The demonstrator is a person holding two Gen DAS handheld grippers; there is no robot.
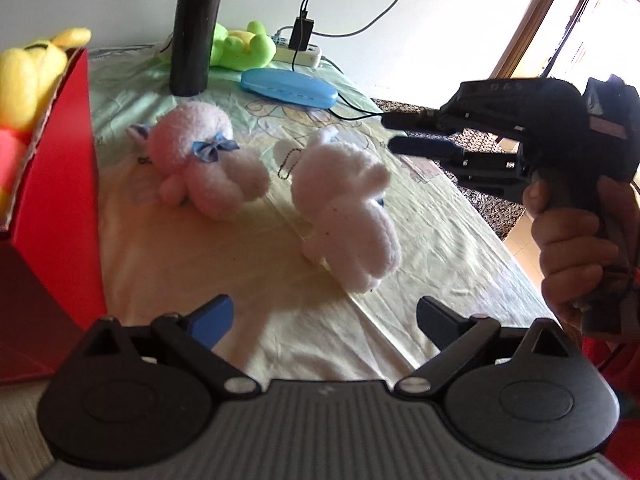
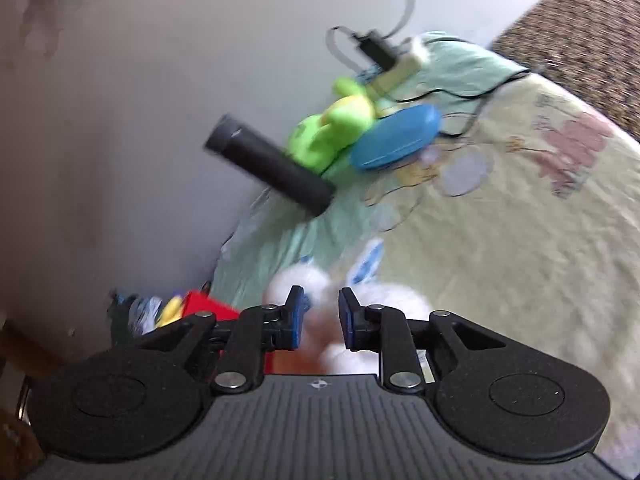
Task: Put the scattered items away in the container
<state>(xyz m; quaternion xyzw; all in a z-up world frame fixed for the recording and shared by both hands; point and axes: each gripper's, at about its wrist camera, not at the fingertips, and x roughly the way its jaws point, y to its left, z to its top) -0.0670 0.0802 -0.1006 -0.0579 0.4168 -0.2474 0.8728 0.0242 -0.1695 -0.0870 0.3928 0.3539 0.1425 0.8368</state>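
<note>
We see a white power strip (image 1: 299, 53) by the wall with a black plug (image 1: 301, 33) in it. A black cord (image 1: 362, 110) runs over the bed sheet (image 1: 224, 264).

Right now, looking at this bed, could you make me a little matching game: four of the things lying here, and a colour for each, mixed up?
Things:
1. box
2. flat case
3. tall cylinder
4. toy by the power strip

Colours:
A. black
B. green
C. red
D. blue

Pairs: 1-C, 2-D, 3-A, 4-B
</note>
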